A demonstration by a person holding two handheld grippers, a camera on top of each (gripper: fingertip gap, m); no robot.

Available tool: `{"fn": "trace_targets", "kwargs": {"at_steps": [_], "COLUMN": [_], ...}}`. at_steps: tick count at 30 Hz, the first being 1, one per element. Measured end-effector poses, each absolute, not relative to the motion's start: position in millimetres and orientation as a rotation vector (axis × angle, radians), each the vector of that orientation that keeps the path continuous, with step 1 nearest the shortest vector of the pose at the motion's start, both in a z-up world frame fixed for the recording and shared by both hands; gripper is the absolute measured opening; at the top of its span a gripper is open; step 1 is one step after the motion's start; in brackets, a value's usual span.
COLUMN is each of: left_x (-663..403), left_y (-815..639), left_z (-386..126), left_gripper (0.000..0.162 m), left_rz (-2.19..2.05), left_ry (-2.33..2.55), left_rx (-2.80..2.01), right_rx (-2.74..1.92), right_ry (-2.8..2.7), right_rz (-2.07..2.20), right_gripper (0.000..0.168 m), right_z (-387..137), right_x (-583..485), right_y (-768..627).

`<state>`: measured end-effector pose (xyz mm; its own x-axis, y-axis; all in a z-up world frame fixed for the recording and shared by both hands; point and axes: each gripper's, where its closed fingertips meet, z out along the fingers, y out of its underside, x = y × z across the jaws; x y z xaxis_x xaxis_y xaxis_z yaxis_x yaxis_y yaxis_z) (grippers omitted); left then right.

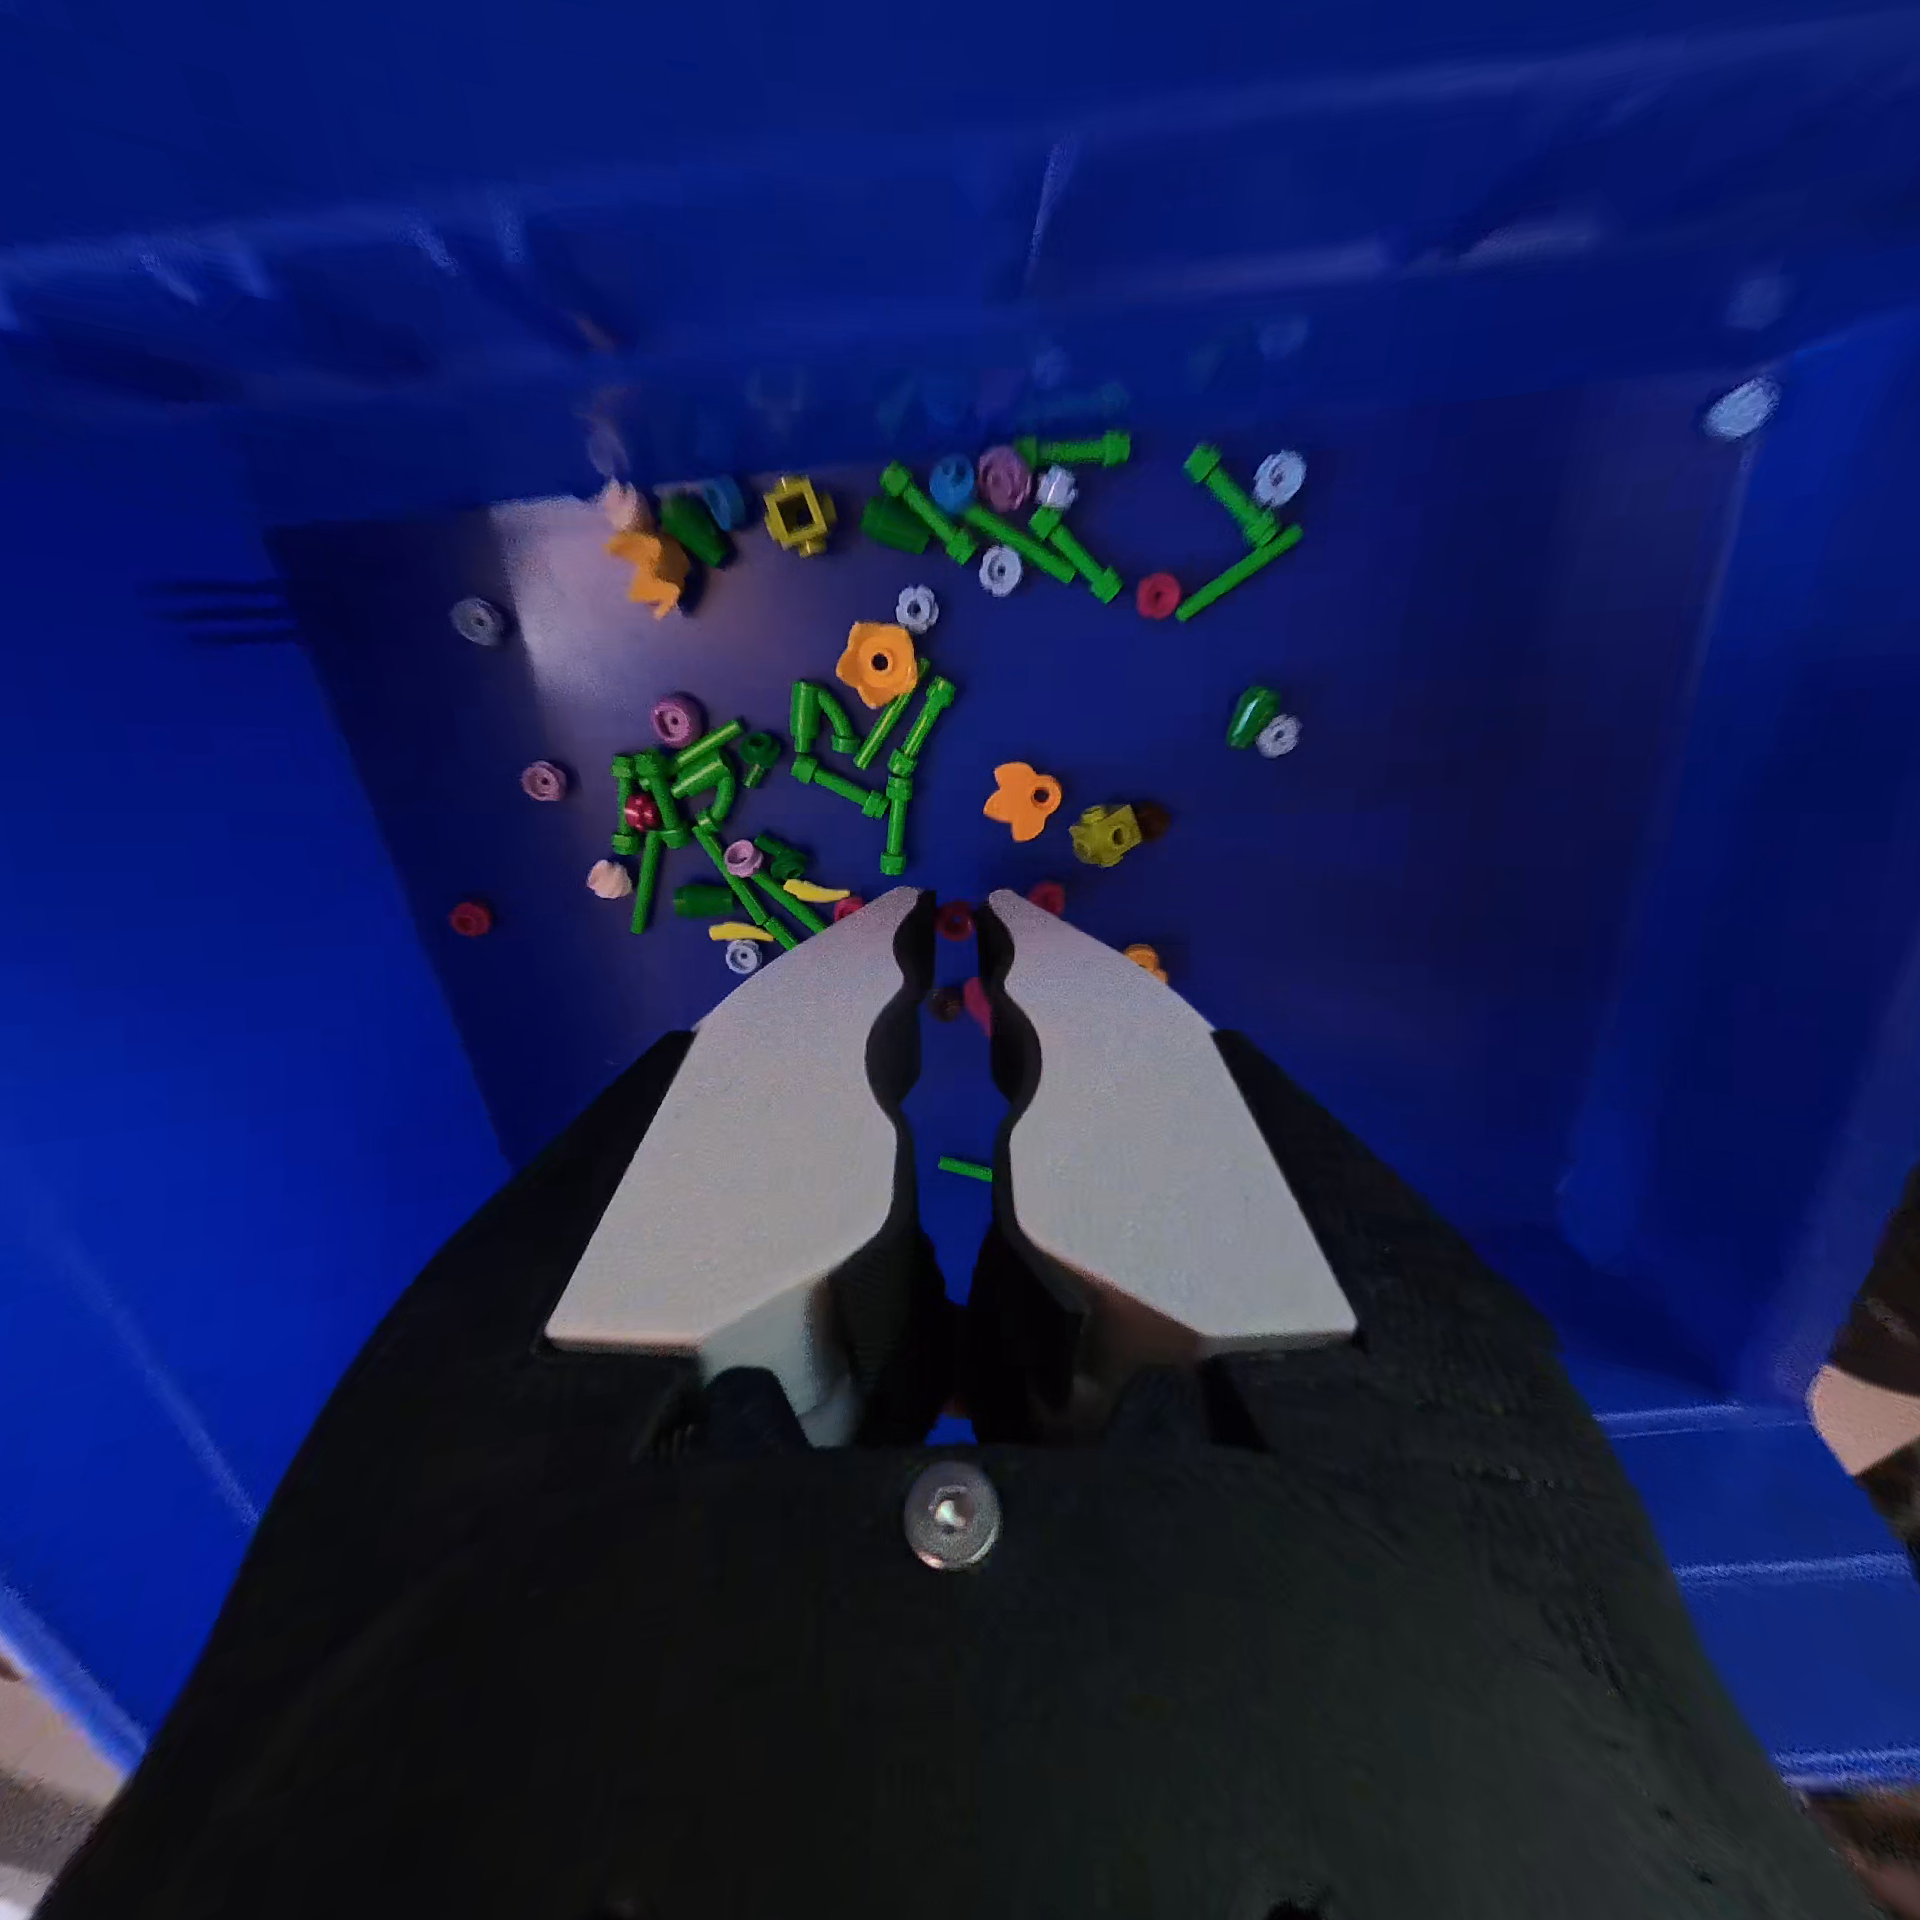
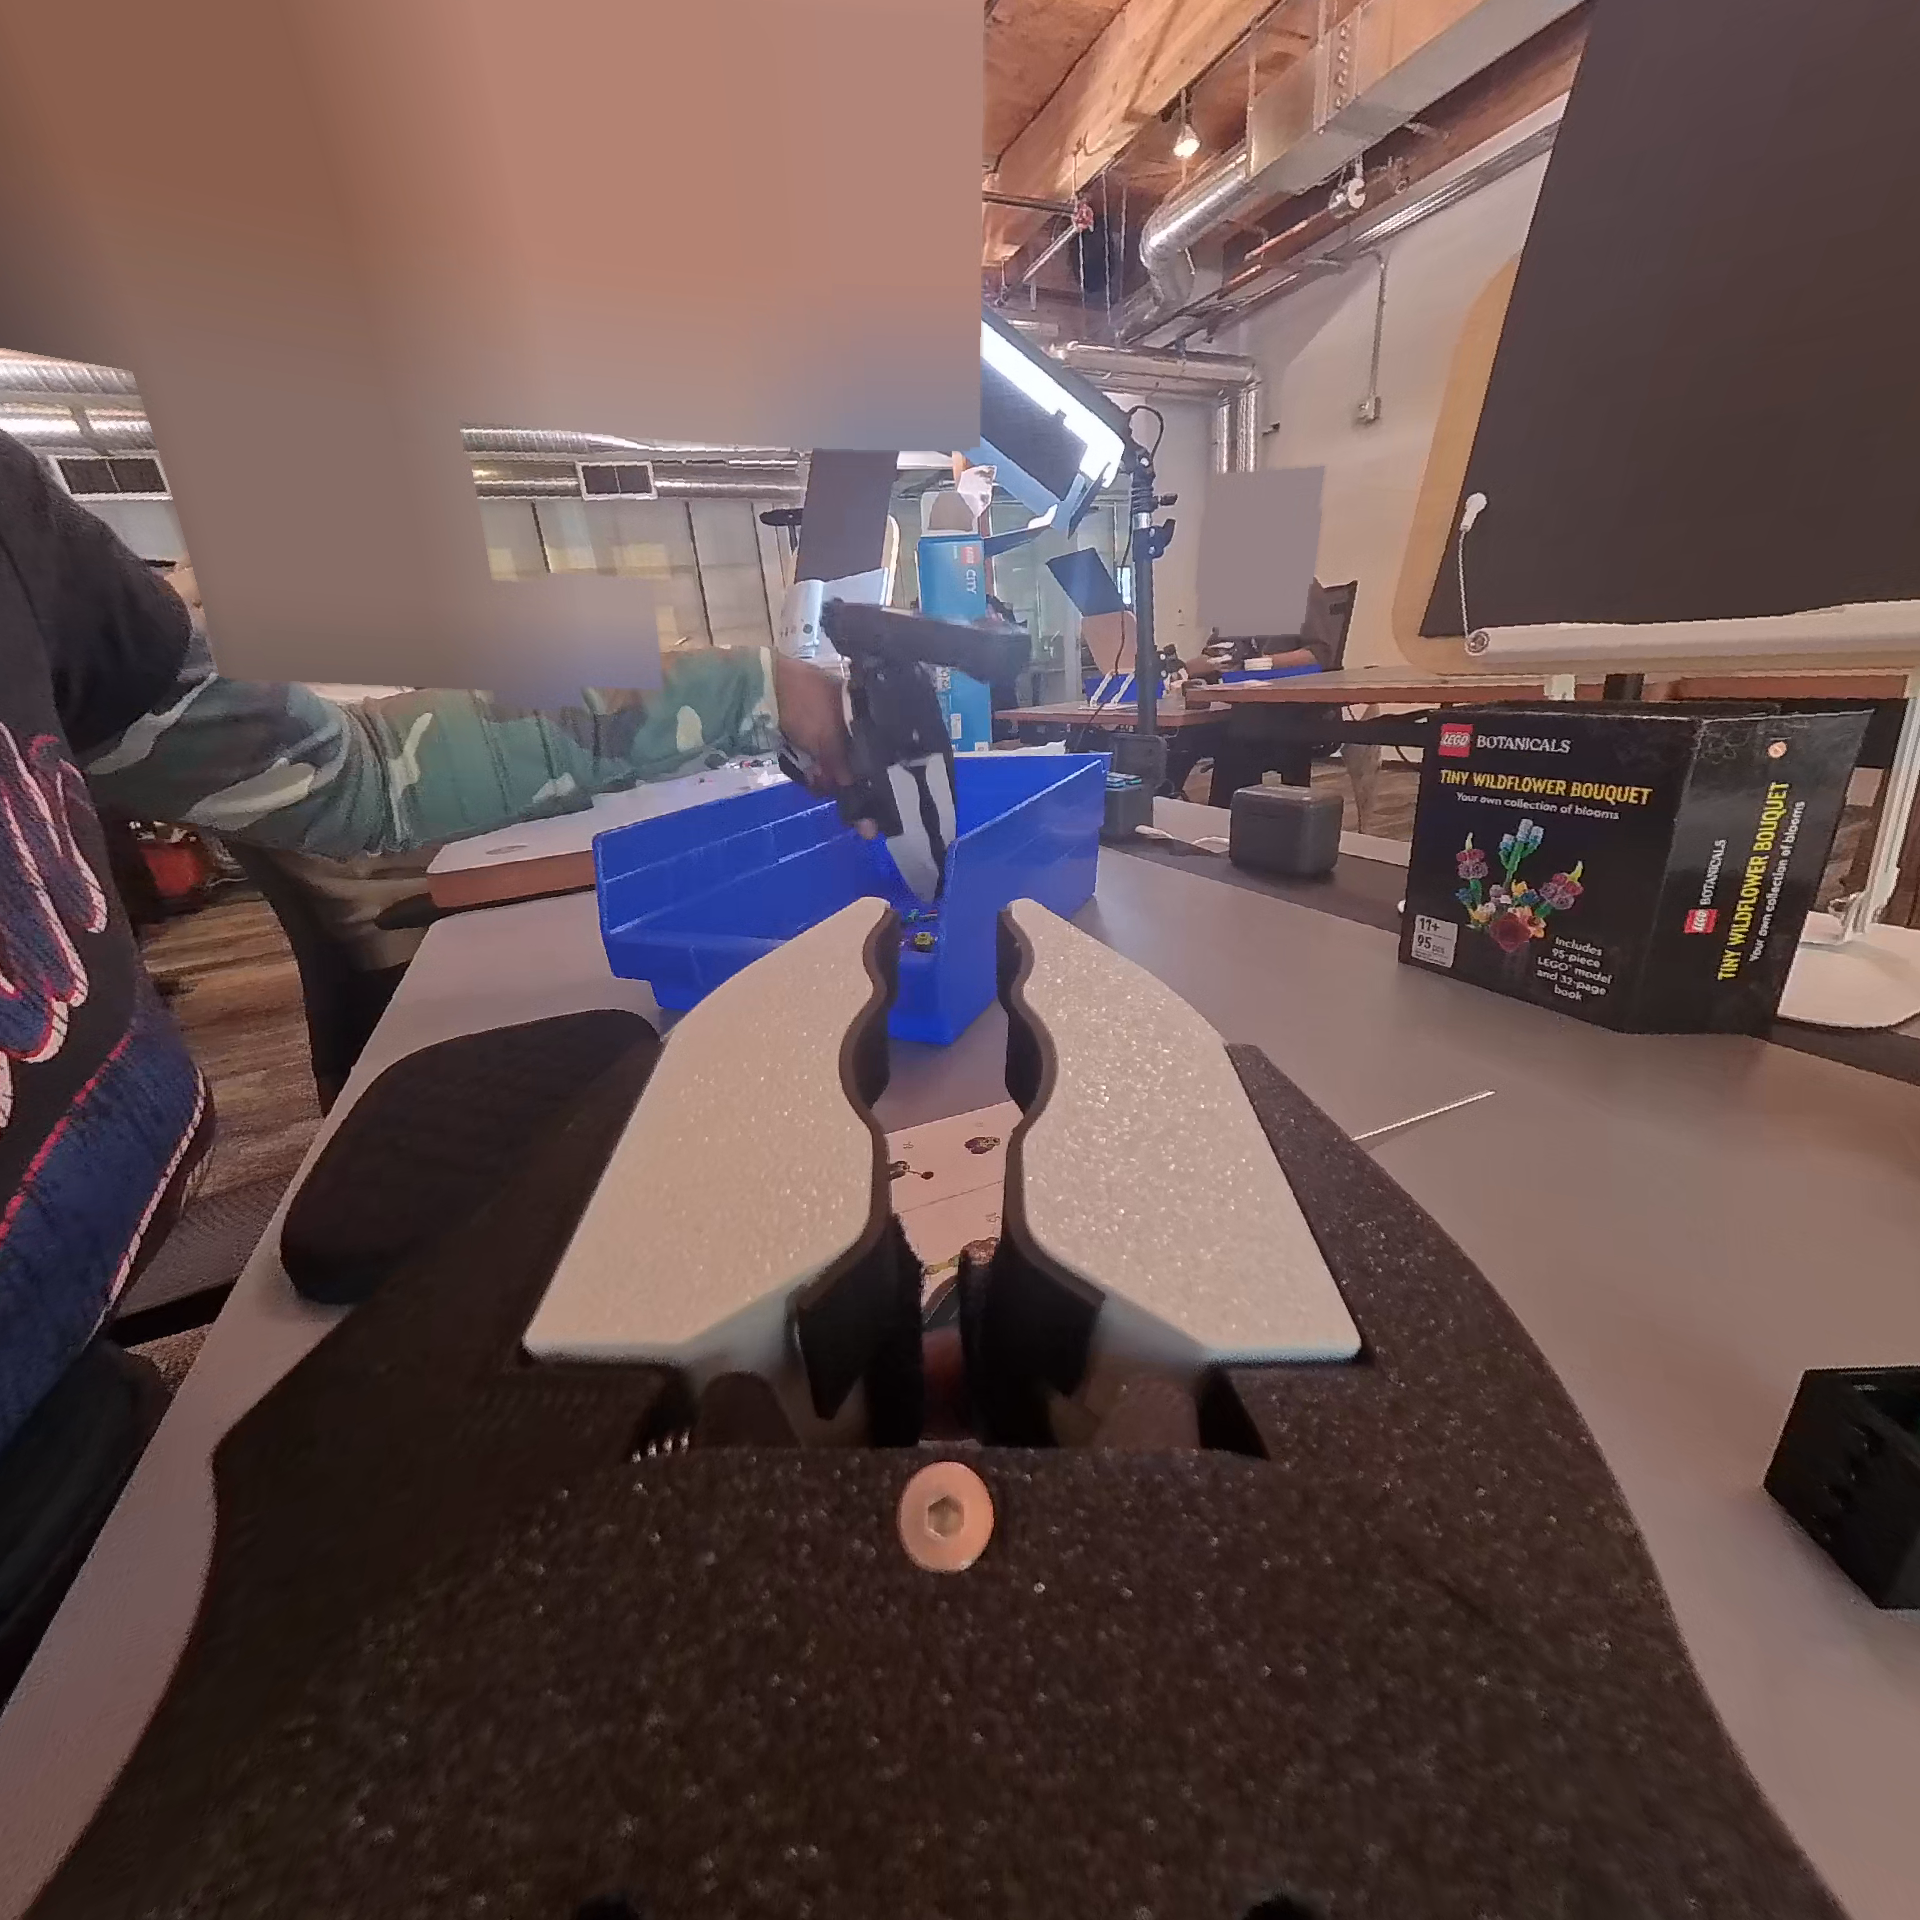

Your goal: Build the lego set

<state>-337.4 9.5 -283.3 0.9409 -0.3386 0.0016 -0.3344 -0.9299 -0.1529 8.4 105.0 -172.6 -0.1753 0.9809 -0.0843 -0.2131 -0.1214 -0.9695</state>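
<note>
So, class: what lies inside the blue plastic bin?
Inside the blue plastic bin: loose green stem pieces, orange flower pieces, small round studs. The left gripper covers nearer pieces.

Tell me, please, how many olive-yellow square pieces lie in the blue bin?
2 olive-yellow square pieces: one at the far end of the pile, one just right of an orange flower piece. More may be hidden beneath the left gripper.

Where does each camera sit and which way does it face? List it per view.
Left wrist view: on the left gripper, aimed down into the blue bin at loose lego pieces.
Right wrist view: on the right gripper, low over the table, facing the bin; a camouflage sleeve shows.
Shared: the bin and the left gripper.
</note>
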Motion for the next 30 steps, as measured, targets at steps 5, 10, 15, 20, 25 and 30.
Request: {"fn": "trace_targets", "kwargs": {"at_steps": [5,10,15,20,25,30], "left_x": [-274,-153,-80,-42,-20,-7], "left_y": [38,25,-2,-6,-8,-14], "left_z": [-207,-103,-71,-83,-101,-107], "left_gripper": [0.008,0.007,0.007,0.007,0.007,0.007], "left_rz": [-0.320,-0.851,-1.397,-1.655,-1.743,-1.763], "left_ry": [0.404,0.334,0.158,0.057,0.045,0.102], "left_rx": [-2.436,-1.677,-1.263,-1.153,-1.206,-1.260], "right_rx": [-1.011,-0.991,-0.799,-0.527,-0.410,-0.404], "right_ry": [-1.112,-1.218,-1.489,-1.600,-1.663,-1.731], "right_rz": [1.511,1.600,1.522,1.308,1.228,1.141], "right_gripper": [0.018,0.014,0.013,0.012,0.013,0.013], "right_z": [-170,-166,-146,-110,-96,-107], "right_x": [10,9,-2,-9,-11,-17], "right_y": [101,80,34,2,-15,-18]}}
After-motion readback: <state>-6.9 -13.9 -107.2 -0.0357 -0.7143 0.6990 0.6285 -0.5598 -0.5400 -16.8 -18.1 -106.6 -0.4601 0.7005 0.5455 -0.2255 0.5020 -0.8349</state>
